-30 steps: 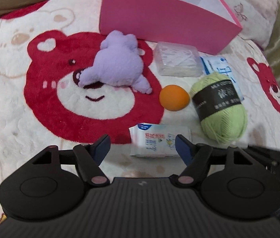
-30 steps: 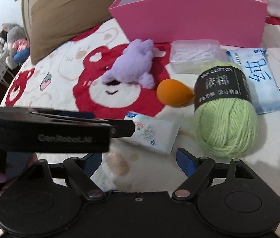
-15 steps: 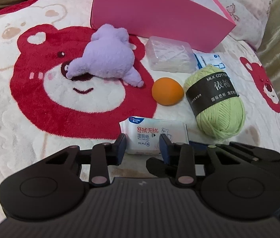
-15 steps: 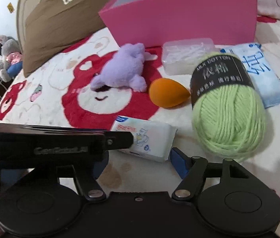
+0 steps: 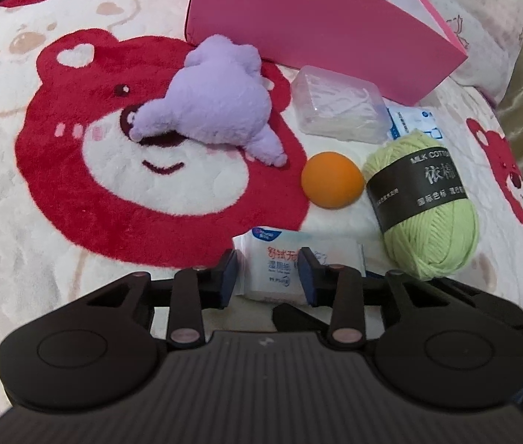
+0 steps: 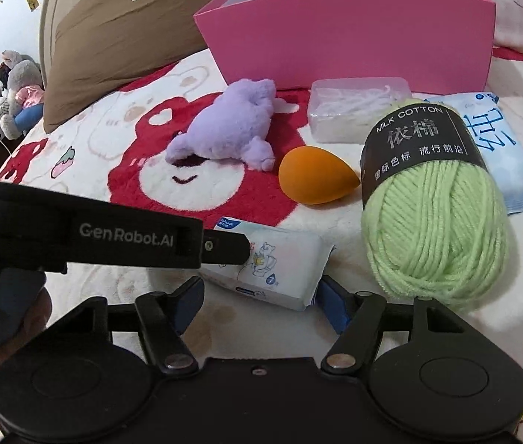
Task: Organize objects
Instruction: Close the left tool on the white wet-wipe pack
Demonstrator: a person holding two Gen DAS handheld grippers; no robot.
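My left gripper [image 5: 267, 272] is shut on a small white wet-wipe pack [image 5: 280, 262], its pads on both sides of the pack's near end. The pack [image 6: 283, 259] lies on the bear-print blanket. My right gripper [image 6: 261, 298] is open just behind the same pack, and the left gripper's arm [image 6: 113, 236] crosses in front of it. A purple plush [image 5: 217, 111], a clear plastic box [image 5: 339, 109], an orange egg-shaped sponge [image 5: 331, 179] and a green yarn ball [image 5: 428, 214] lie beyond. An open pink box [image 5: 317, 22] stands behind them.
A blue-and-white tissue pack [image 6: 502, 151] lies to the right of the yarn. A brown pillow [image 6: 113, 37] is at the back left. Stuffed toys [image 6: 17, 88] sit beyond the bed's left edge.
My left gripper moved forward and closed from wide open onto the wet-wipe pack. My right gripper moved closer to the pack and the yarn and stayed open.
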